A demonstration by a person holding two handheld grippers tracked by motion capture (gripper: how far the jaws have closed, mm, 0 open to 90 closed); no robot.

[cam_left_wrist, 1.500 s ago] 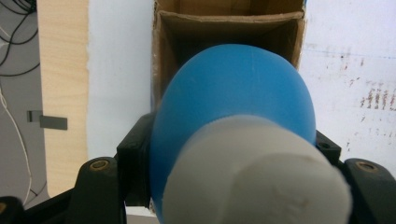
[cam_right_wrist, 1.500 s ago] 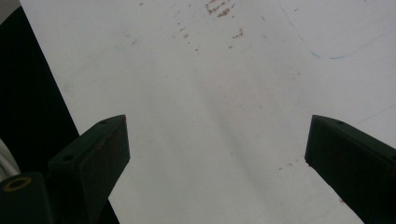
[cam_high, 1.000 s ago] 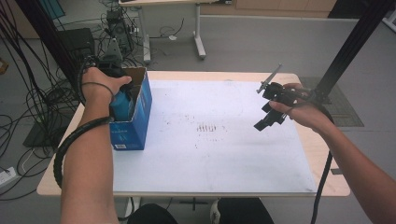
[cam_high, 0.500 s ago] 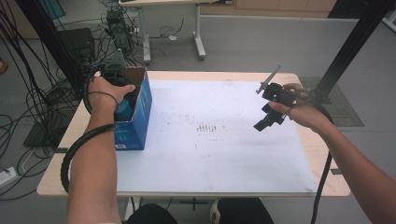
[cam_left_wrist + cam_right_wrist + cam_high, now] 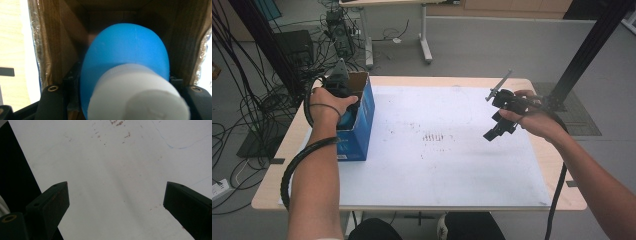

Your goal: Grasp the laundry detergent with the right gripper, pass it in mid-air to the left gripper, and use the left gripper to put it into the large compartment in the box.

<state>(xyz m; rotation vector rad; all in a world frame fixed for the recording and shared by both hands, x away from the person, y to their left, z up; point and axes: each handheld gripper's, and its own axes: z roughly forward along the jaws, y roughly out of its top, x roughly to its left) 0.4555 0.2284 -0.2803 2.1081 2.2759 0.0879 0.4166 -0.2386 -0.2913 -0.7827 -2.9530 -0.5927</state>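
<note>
2 grippers: left gripper [image 5: 343, 95] clamps a blue bottle [image 5: 125, 65] inside the box [image 5: 362, 120]; right gripper [image 5: 116, 202] hangs wide apart, empty

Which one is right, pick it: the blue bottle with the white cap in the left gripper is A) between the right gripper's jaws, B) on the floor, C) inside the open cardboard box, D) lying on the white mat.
C: in the left gripper view the blue bottle sits between the brown inner walls of the cardboard box.

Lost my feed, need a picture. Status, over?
Left gripper shut on blue bottle, bottle inside box. Right gripper open, empty, over white mat. Nothing in the way.
</note>
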